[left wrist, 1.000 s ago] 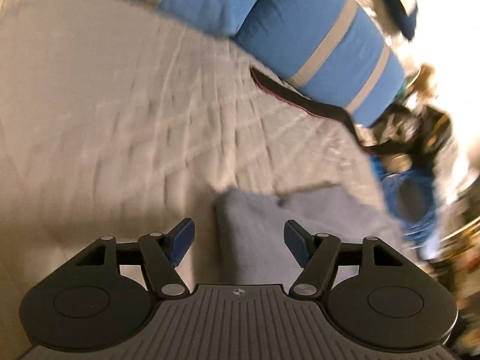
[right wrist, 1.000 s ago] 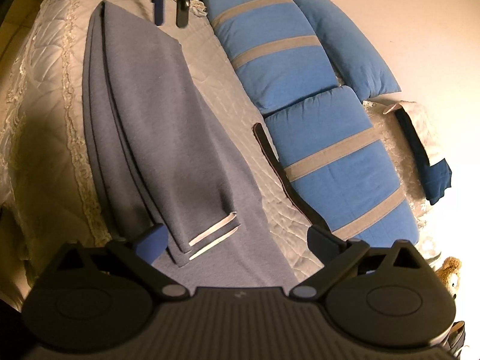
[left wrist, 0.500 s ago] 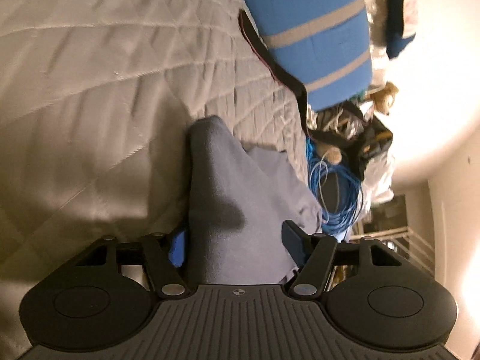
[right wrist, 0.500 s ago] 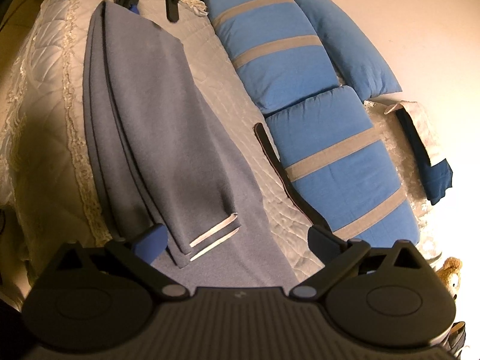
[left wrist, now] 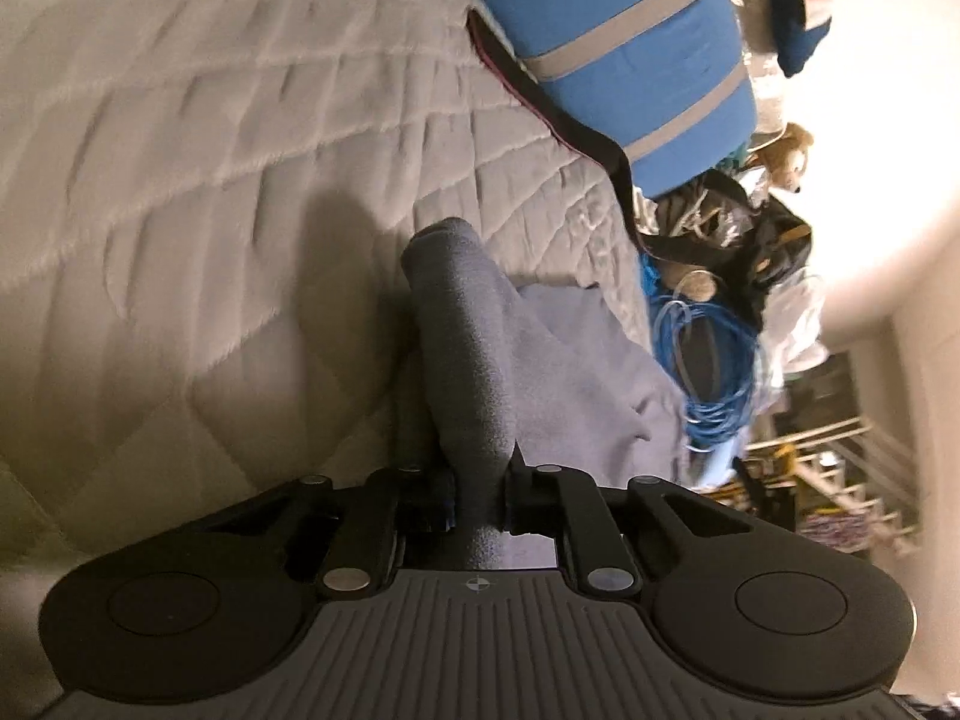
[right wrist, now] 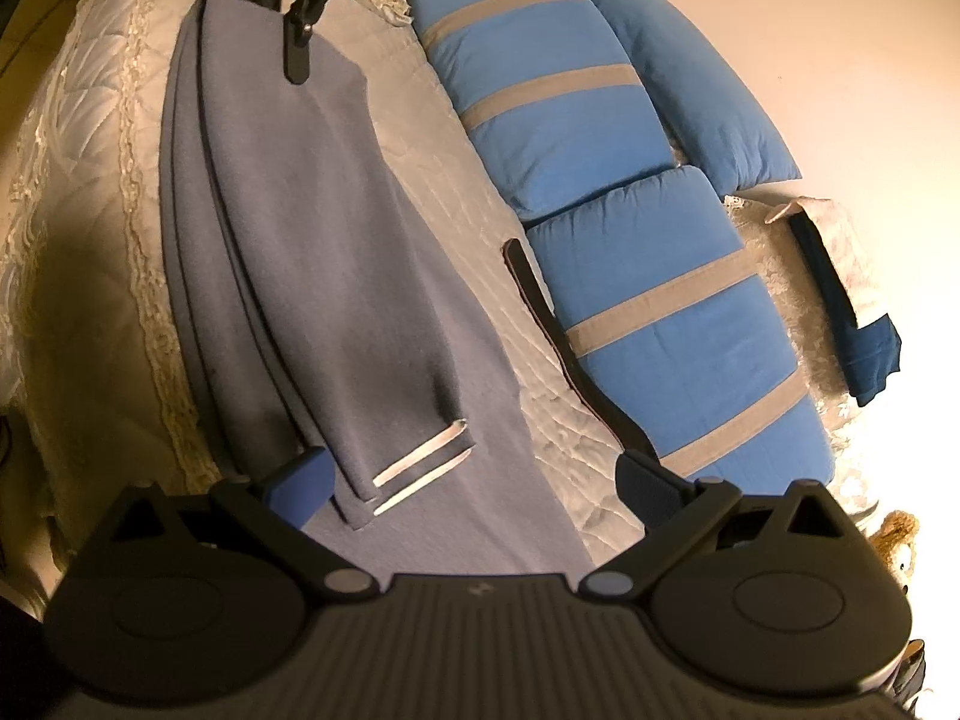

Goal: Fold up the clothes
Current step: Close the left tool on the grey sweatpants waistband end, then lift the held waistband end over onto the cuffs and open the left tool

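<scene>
A grey-blue garment [right wrist: 312, 252], folded lengthwise with white-striped cuffs at its near end, lies along the quilted bed [right wrist: 78, 192]. In the left wrist view my left gripper [left wrist: 480, 501] is closing its jaws on a bunched ridge of that garment [left wrist: 468, 360], and the cloth is pinched between the pads. The right wrist view shows the left gripper [right wrist: 297, 69] at the garment's far end. My right gripper [right wrist: 474, 489] stands open just above the near end, with the striped cuffs [right wrist: 420, 471] between its fingers and untouched.
Blue pillows with grey bands [right wrist: 600, 192] line the bed's right side, with a dark strap [right wrist: 558, 348] beside them. A dark blue cloth [right wrist: 864, 336] hangs further right. Past the bed edge are a blue cable coil [left wrist: 714, 372], bags and a plush toy [left wrist: 786, 150].
My left gripper dropped onto the garment's far end and its jaws went from wide open to pinching the cloth, which now bunches up. The right gripper kept still.
</scene>
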The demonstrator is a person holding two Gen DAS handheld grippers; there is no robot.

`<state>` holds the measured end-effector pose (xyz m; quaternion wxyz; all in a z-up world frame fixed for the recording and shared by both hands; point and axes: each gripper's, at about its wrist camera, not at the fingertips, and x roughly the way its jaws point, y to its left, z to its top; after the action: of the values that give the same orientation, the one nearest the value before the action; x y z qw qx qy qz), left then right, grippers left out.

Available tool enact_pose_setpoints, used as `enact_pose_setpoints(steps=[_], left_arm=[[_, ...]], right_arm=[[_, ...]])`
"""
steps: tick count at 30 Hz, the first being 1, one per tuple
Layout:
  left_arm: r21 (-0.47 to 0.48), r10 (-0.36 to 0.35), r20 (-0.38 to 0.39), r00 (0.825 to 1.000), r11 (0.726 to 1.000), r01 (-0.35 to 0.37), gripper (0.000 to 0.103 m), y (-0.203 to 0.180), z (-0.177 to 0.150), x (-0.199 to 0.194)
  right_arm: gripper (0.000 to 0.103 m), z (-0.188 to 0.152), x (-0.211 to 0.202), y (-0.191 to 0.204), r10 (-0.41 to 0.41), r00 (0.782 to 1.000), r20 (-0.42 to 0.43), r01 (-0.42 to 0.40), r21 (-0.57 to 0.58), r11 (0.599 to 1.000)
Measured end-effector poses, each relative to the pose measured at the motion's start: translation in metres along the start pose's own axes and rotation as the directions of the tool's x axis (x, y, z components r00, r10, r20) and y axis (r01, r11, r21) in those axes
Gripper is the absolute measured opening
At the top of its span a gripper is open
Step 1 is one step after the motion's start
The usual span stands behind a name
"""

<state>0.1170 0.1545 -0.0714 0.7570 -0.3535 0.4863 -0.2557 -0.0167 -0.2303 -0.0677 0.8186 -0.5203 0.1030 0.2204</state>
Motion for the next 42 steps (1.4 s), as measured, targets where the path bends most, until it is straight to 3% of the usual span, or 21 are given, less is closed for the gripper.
enact_pose_setpoints(steps=[6, 10, 13, 18, 21, 26, 29, 31, 32, 36, 39, 42], left_arm=[[0.074, 0.164, 0.023, 0.986, 0.983, -0.165, 0.011, -0.024, 0.008, -0.025], [0.033, 0.272, 0.082, 0.959, 0.961, -0.276, 0.011, -0.014, 0.014, -0.075], [-0.004, 0.363, 0.094, 0.927, 0.931, -0.364, 0.011, -0.002, 0.015, -0.115], [-0.056, 0.506, 0.106, 0.856, 0.862, -0.503, 0.011, 0.009, 0.015, -0.186], [-0.088, 0.585, 0.118, 0.803, 0.811, -0.578, 0.011, 0.008, 0.014, -0.220], [-0.138, 0.730, 0.152, 0.666, 0.683, -0.717, 0.011, -0.006, 0.021, -0.266], [-0.135, 0.744, 0.184, 0.642, 0.666, -0.734, 0.011, -0.038, 0.021, -0.265], [-0.104, 0.745, 0.201, 0.636, 0.662, -0.742, 0.011, -0.064, 0.016, -0.258], [-0.089, 0.739, 0.205, 0.642, 0.668, -0.739, 0.011, -0.079, 0.014, -0.254], [-0.042, 0.689, 0.212, 0.694, 0.715, -0.698, 0.011, -0.132, 0.006, -0.231], [-0.013, 0.618, 0.215, 0.756, 0.776, -0.631, 0.012, -0.167, 0.002, -0.216], [0.010, 0.565, 0.213, 0.797, 0.814, -0.580, 0.012, -0.195, -0.003, -0.202]], right_arm=[[0.103, 0.002, -0.009, -0.003, 0.004, 1.000, 0.011, -0.004, -0.014, 1.000], [0.103, 0.002, -0.016, -0.010, 0.023, 1.000, 0.016, -0.023, 0.002, 1.000], [0.103, 0.001, -0.018, -0.013, 0.030, 0.999, 0.017, -0.031, 0.016, 0.999], [0.103, 0.001, -0.016, -0.017, 0.056, 0.998, 0.013, -0.056, 0.040, 0.998], [0.103, 0.001, -0.009, -0.023, 0.068, 0.998, -0.005, -0.067, 0.089, 0.994], [0.103, -0.002, -0.002, -0.032, 0.101, 0.995, -0.005, -0.099, 0.163, 0.982], [0.103, -0.002, 0.000, -0.030, 0.105, 0.994, 0.002, -0.104, 0.168, 0.980], [0.103, -0.001, 0.000, -0.028, 0.103, 0.995, 0.008, -0.103, 0.159, 0.982], [0.103, -0.001, 0.000, -0.026, 0.101, 0.995, 0.009, -0.101, 0.154, 0.983], [0.103, -0.002, -0.002, -0.024, 0.098, 0.995, 0.023, -0.100, 0.138, 0.985], [0.103, -0.003, -0.002, -0.026, 0.097, 0.995, 0.030, -0.101, 0.149, 0.984], [0.103, -0.003, -0.002, -0.026, 0.090, 0.995, 0.033, -0.095, 0.158, 0.983]])
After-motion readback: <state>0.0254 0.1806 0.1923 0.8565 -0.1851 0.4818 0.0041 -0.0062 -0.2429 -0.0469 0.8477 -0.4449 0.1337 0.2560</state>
